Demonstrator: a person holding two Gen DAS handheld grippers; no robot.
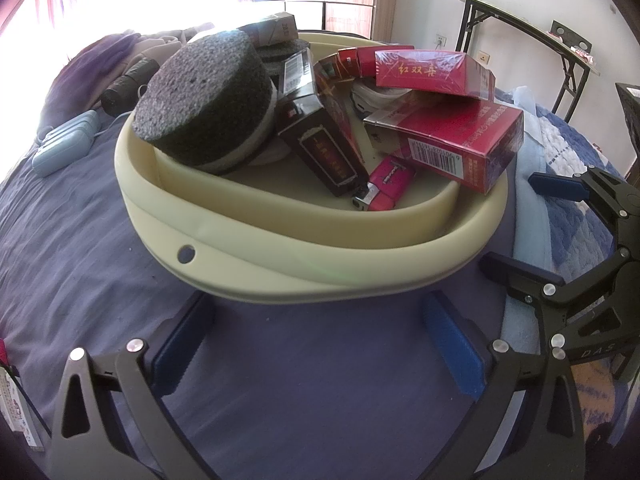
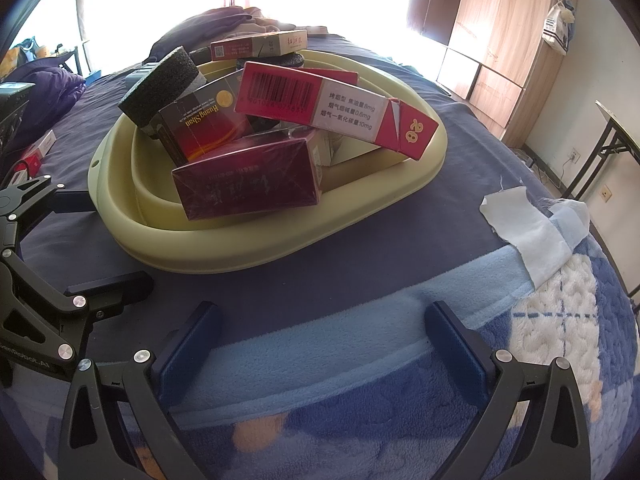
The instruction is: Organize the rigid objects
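A cream oval basin point(image 1: 248, 248) sits on the purple bedsheet; it also shows in the right wrist view point(image 2: 352, 204). It holds a dark round foam block point(image 1: 204, 96), several red and dark cigarette boxes point(image 1: 460, 140) and a pink lighter point(image 1: 386, 186). A red box with a barcode point(image 2: 332, 108) lies on top of the pile. My left gripper point(image 1: 316, 340) is open and empty just in front of the basin. My right gripper point(image 2: 320, 344) is open and empty over the blue blanket, to the basin's right; it also shows in the left wrist view point(image 1: 532, 232).
A pale blue case point(image 1: 64, 144) and a dark roll point(image 1: 128, 84) lie on the bed at the left. A white cloth scrap point(image 2: 532, 232) lies on the blanket. Folding tables point(image 1: 532, 36) stand by the wall. A wooden wardrobe point(image 2: 500, 40) stands behind.
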